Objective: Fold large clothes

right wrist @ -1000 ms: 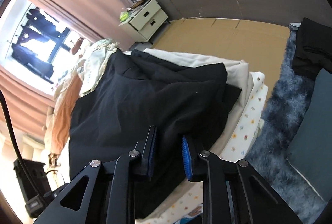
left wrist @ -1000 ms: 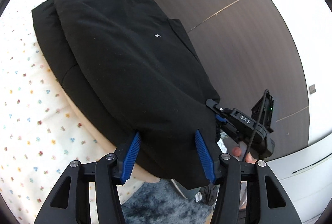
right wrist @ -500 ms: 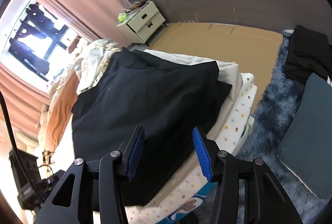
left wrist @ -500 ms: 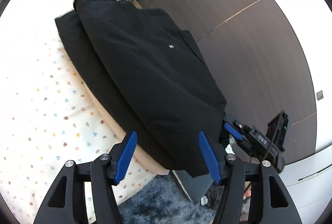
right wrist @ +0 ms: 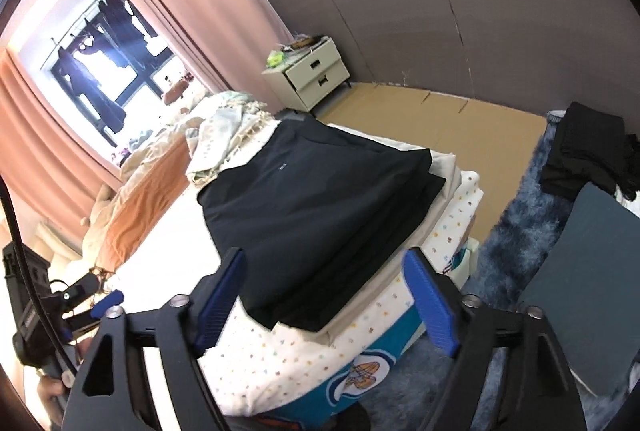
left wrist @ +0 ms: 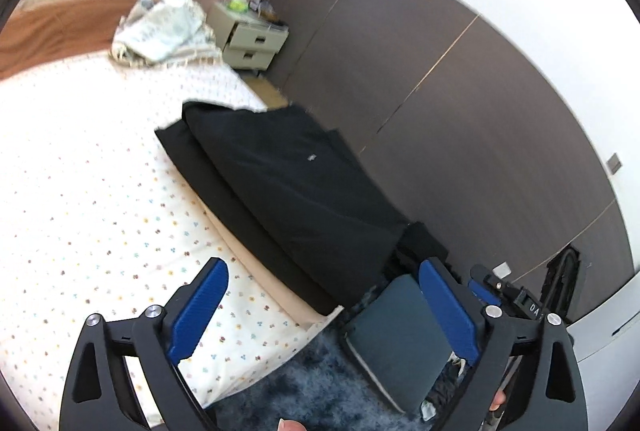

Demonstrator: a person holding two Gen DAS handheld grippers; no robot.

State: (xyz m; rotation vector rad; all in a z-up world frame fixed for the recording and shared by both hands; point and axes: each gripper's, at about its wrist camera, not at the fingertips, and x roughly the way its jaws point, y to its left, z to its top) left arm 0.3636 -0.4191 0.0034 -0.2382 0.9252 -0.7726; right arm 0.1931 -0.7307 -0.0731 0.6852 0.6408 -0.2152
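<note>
Right wrist: garment [right wrist: 320, 199] released, jaws apart.

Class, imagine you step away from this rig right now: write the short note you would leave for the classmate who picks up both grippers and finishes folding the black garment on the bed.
Left gripper: open, empty, held back from the bed edge.
Right gripper: open, empty, just short of the near edge of the garment.
Black garment: lies folded in layers near the edge of the bed, on a beige cloth; nothing is gripping it.
Done: it looks folded into a flat, roughly rectangular stack.
Left: check the edges line up and neaten if needed. Another dark pile lies on the floor; it may be next.
</note>
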